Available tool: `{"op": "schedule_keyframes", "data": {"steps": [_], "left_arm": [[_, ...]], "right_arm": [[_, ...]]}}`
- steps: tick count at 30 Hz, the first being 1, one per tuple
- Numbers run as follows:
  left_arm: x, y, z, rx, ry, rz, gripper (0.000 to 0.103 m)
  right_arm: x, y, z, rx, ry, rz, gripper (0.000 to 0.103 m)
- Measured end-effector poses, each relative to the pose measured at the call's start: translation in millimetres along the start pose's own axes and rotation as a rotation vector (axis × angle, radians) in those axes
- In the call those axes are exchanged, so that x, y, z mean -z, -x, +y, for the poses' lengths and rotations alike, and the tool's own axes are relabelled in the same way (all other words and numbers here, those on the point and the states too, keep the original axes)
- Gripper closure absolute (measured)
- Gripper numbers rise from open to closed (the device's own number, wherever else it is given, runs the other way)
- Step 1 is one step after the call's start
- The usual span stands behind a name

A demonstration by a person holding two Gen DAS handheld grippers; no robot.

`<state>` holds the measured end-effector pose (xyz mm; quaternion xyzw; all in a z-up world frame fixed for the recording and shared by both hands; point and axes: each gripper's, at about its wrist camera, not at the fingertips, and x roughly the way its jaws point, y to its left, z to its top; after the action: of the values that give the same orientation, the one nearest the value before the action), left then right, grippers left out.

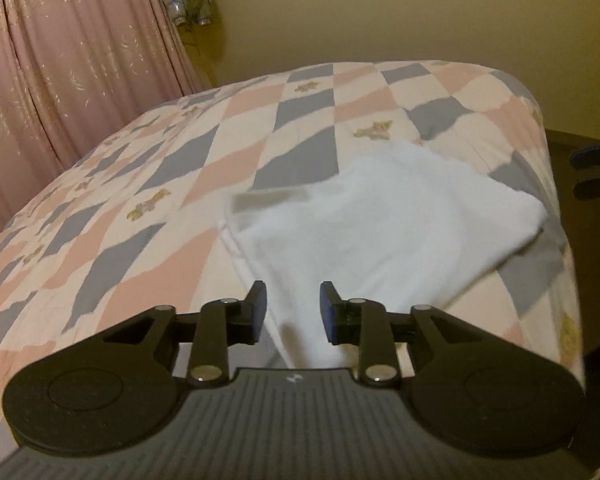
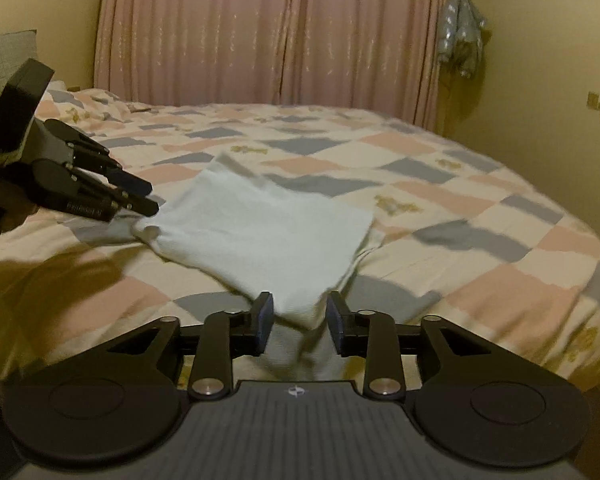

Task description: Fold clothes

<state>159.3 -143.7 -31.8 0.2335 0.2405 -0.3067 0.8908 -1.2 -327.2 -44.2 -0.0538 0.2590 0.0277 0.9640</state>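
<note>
No text can be read. A small white logo mark sits on the ribbed body of the left gripper [image 1: 293,312] and of the right gripper [image 2: 300,318], too small to make out.

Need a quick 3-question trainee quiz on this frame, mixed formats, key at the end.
1. True or false: the white cloth lies folded on the checked bedspread.
2. Multiple choice: how do the jaws of the left gripper stand? A) shut on the cloth B) open, with a cloth corner between the fingers C) out of view
3. Short answer: in the right wrist view, which corner of the cloth does the right gripper face, near or far?

Key:
1. True
2. B
3. The near corner, which hangs between its open fingers; the left gripper sits at the cloth's left corner.
</note>
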Motion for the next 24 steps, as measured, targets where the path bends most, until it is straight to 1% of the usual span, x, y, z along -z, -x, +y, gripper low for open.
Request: {"op": "schedule_keyframes", "data": {"steps": [2,3,7,11,12,15,18,19,22,24], "left_arm": [[-6,-8,4,0.003,-0.012,-0.020,0.074],[-9,-12,7,0.005,-0.015,-0.030,0.072],[-23,-37,29,0.027,-0.007,-0.049,0.071],[-24,-71,50,0.047,0.033,-0.027,0.071],[-25,-79,56,0.052,0.042,-0.022,0.070],[-23,-100,71,0.066,0.085,-0.010,0.062],[-20,-107,87,0.120,0.185,-0.004,0.060],[-19,-105,93,0.146,0.224,-0.015,0.060],[-17,-100,109,0.233,0.325,-0.058,0.065],[-17,-99,112,0.276,0.346,-0.079,0.070]], "right_arm": [[-2,3,-6,0.016,0.003,-0.013,0.068],[-6,-3,-8,0.019,-0.011,-0.014,0.068],[-22,-29,-18,0.033,-0.067,-0.017,0.068],[-39,-55,-28,0.047,-0.123,-0.019,0.068],[-43,-67,-35,0.042,-0.130,-0.006,0.068],[-52,-100,-57,0.036,-0.162,0.019,0.068],[-61,-133,-80,0.030,-0.194,0.043,0.066],[-62,-141,-85,0.014,-0.202,0.046,0.066],[-65,-163,-97,-0.045,-0.235,0.064,0.065],[-64,-174,-101,-0.087,-0.272,0.072,0.065]]}}
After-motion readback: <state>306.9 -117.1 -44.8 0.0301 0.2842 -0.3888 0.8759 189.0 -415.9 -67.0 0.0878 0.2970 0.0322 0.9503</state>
